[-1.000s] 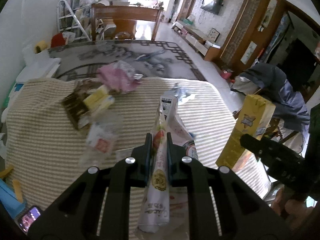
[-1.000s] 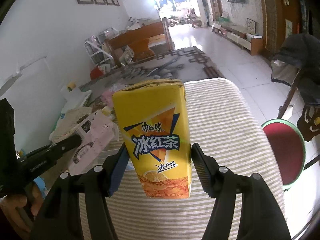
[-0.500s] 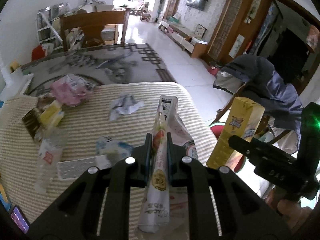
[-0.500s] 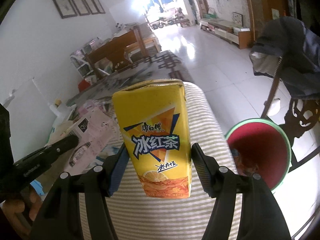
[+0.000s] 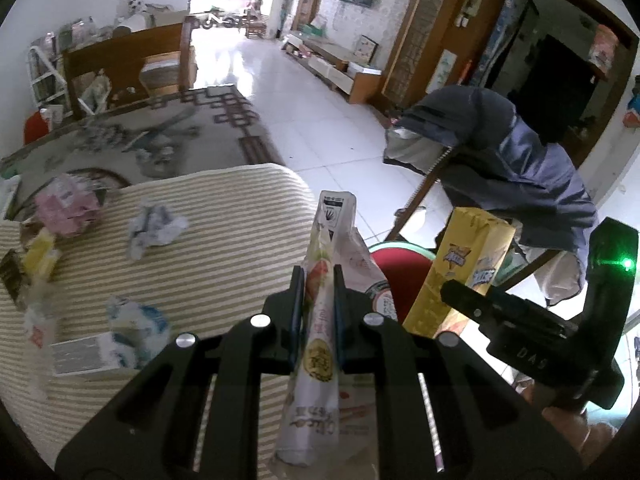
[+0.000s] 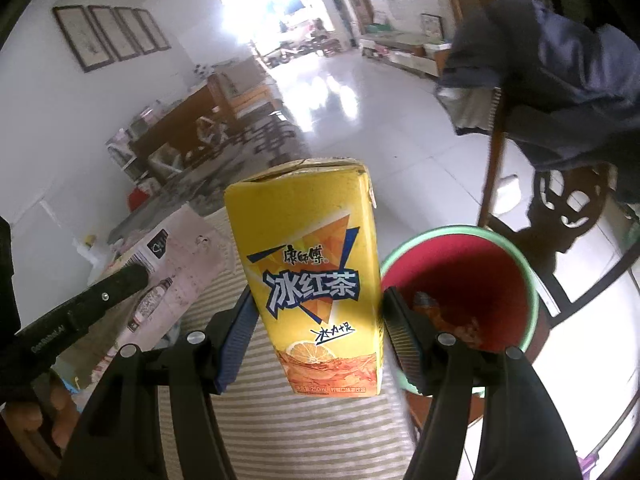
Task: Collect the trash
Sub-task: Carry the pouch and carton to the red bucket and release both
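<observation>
Right gripper (image 6: pixel 316 324) clamps yellow tea carton (image 6: pixel 312 280), upright, beside red bin (image 6: pixel 516 260) mouth. Left gripper (image 5: pixel 316 300) pinches flat snack wrapper (image 5: pixel 320 312) over striped table (image 5: pixel 224 240) edge. Advise: centre carton over bin (rim close) before release; wrapper next.

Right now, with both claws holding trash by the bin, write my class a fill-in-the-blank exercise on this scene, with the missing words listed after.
1. The right claw grips a ____ iced tea carton.
2. The left claw is shut on a flattened snack ____.
3. The bin beside the table has a green rim and a ____ inside.
4. The tablecloth under the scattered trash has a ____ pattern.

Missing words: yellow; wrapper; red; striped
</observation>
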`<state>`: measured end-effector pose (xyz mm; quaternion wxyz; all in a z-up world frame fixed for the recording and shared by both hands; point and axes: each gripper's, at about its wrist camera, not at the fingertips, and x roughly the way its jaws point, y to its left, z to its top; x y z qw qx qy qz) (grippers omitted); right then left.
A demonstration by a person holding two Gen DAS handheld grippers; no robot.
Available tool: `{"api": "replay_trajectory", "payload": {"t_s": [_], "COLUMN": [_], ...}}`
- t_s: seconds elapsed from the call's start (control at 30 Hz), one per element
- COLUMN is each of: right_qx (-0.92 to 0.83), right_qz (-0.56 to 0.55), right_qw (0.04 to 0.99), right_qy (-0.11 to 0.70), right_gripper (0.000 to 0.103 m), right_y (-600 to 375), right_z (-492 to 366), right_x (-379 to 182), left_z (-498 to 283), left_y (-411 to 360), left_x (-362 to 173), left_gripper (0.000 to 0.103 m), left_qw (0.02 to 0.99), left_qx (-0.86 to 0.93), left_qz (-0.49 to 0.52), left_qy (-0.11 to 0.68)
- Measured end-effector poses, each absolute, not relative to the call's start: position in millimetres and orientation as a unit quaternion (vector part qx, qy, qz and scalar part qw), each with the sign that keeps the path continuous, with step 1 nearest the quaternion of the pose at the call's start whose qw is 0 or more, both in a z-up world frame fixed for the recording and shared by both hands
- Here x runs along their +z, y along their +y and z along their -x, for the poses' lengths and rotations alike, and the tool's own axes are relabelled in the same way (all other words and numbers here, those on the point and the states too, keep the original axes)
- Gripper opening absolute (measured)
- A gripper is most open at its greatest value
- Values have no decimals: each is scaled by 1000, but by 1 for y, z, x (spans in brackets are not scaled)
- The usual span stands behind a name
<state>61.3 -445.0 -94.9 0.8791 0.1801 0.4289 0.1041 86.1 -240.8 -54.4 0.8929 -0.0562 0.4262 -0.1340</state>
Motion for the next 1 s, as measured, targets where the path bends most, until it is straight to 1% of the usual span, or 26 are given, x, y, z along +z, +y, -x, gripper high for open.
{"api": "replay_trajectory", "payload": {"t_s": [0.17, 0.43, 0.47, 0.5, 0.53, 0.57, 0.6, 0.83, 1.0], "right_qx": [65, 35, 32, 29, 26, 19, 14, 5, 23], "right_qz": [-199, -209, -212, -215, -221, -229, -238, -252, -244], "right_qw": [875, 867, 866, 864, 861, 859, 860, 858, 858], "right_qy": [437, 451, 452, 454, 457, 457, 452, 448, 451], "right_gripper": [62, 63, 63, 65, 71, 84, 86, 87, 87], "right_y": [-485, -520, -523, -526, -529, -534, -538, -543, -518], "right_z": [-65, -82, -84, -85, -87, -87, -86, -86, -89], "right_x": [-106, -120, -122, -124, -127, -129, -130, -130, -127], "left_z": [-100, -125, -129, -131, -133, -133, -133, -127, -118], "left_y": [-276, -336, -343, -347, -352, -352, -352, -333, -301], "left_x": [-62, -79, -81, -82, -83, -83, -81, -77, -76], "left_gripper": [13, 13, 15, 27, 54, 62, 64, 64, 64], "left_qw": [885, 864, 861, 859, 858, 861, 865, 871, 878], "left_qx": [-167, -223, -229, -232, -232, -229, -227, -211, -182], "left_qz": [56, 45, 44, 43, 40, 41, 46, 42, 44], "left_qy": [431, 449, 452, 454, 456, 452, 445, 441, 440]}}
